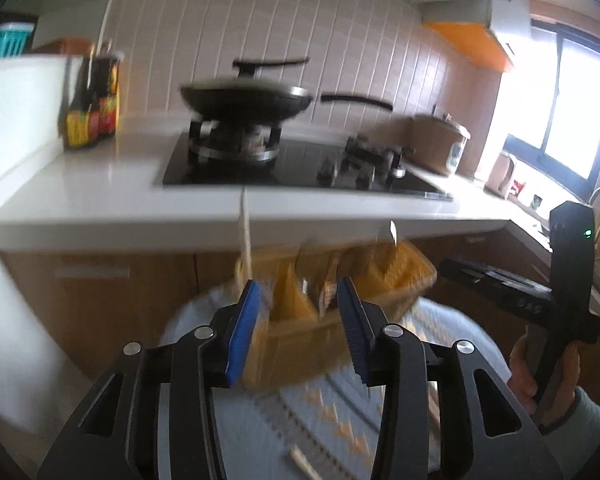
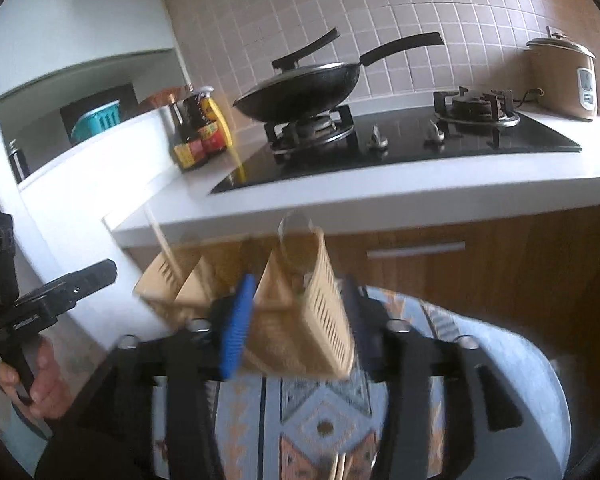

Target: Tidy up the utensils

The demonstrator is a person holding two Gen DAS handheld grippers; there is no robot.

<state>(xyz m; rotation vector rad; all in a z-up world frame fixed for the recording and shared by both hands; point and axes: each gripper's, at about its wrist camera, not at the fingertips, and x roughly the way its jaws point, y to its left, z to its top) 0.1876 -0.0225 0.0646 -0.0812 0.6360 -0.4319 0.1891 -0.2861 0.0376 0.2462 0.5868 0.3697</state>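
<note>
A tan slotted utensil caddy [image 1: 340, 300] with several compartments stands on a small round table with a patterned blue cloth [image 1: 332, 412]. A chopstick [image 1: 245, 236] sticks up from its left compartment and a spoon [image 1: 392, 236] from the right. My left gripper [image 1: 300, 320] is open, its blue pads either side of the caddy's near end. In the right wrist view my right gripper [image 2: 296, 320] is open around the caddy [image 2: 300, 320], with the chopstick [image 2: 162, 240] and the spoon [image 2: 296, 232] standing in it. More chopsticks [image 1: 300, 460] lie on the cloth.
Behind the table runs a white counter [image 2: 380, 188] with a black gas hob [image 2: 400, 148], a lidded wok [image 2: 300, 88], sauce bottles [image 2: 198, 128] and a rice cooker [image 2: 564, 76]. Wooden cabinet doors [image 2: 480, 264] are below. The other hand-held gripper shows at the right of the left wrist view [image 1: 564, 288].
</note>
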